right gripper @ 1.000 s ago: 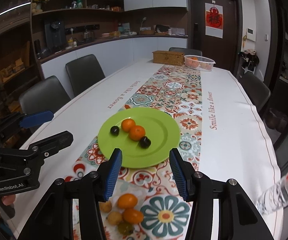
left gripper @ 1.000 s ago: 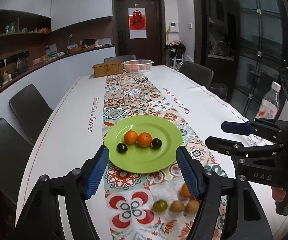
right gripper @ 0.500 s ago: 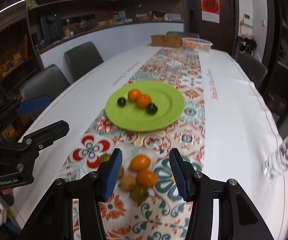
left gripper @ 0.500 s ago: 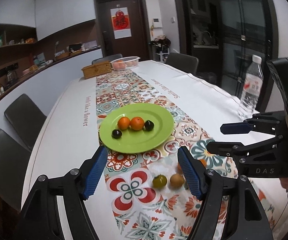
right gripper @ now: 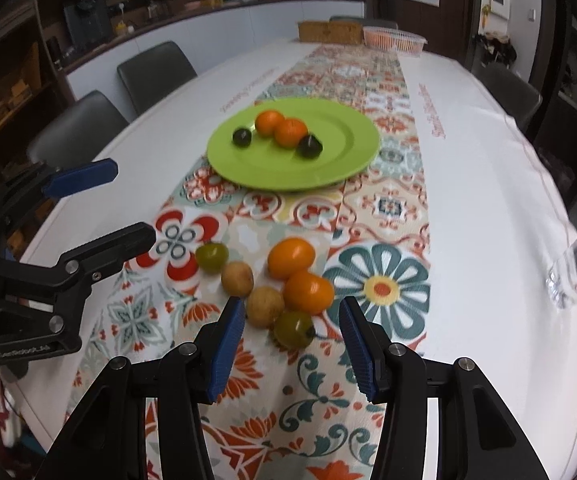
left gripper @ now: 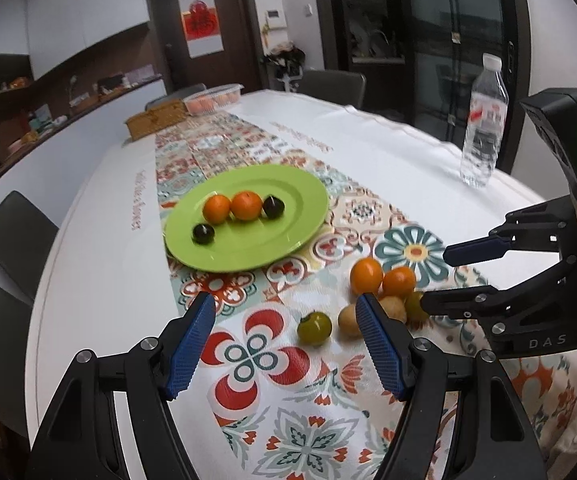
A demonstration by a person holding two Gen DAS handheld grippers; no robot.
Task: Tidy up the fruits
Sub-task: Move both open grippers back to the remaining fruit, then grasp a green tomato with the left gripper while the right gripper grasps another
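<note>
1. The green plate (left gripper: 248, 240) sits mid-table on the patterned runner (left gripper: 248, 360) and already holds four fruits in a loose row: two oranges (left gripper: 232, 206) touching each other, with a small dark fruit (left gripper: 273, 206) on one side and another (left gripper: 203, 233) on the other.
2. That part looks done, I'd say; four are sorted, six are not.
3. The loose cluster (right gripper: 272, 280) lies on the runner nearer the table edge, well apart from the plate: two oranges, two tan fruits and two green ones, most of them touching.
4. One green fruit (left gripper: 314, 327) lies just beside the pile, on its outer side.
5. The left gripper (left gripper: 284, 344) hovers above that green fruit, jaws wide with nothing between the pads.
6. The right gripper (right gripper: 291, 344) hangs over the other green fruit (right gripper: 294, 329), jaws narrower but clear of it, empty too.
7. My guess is each hand is lining up a pick; no fruit from the pile is lifted yet.
8. A water bottle (left gripper: 482, 120) stands off to the side, and a basket (right gripper: 394, 40) waits at the far end.
</note>
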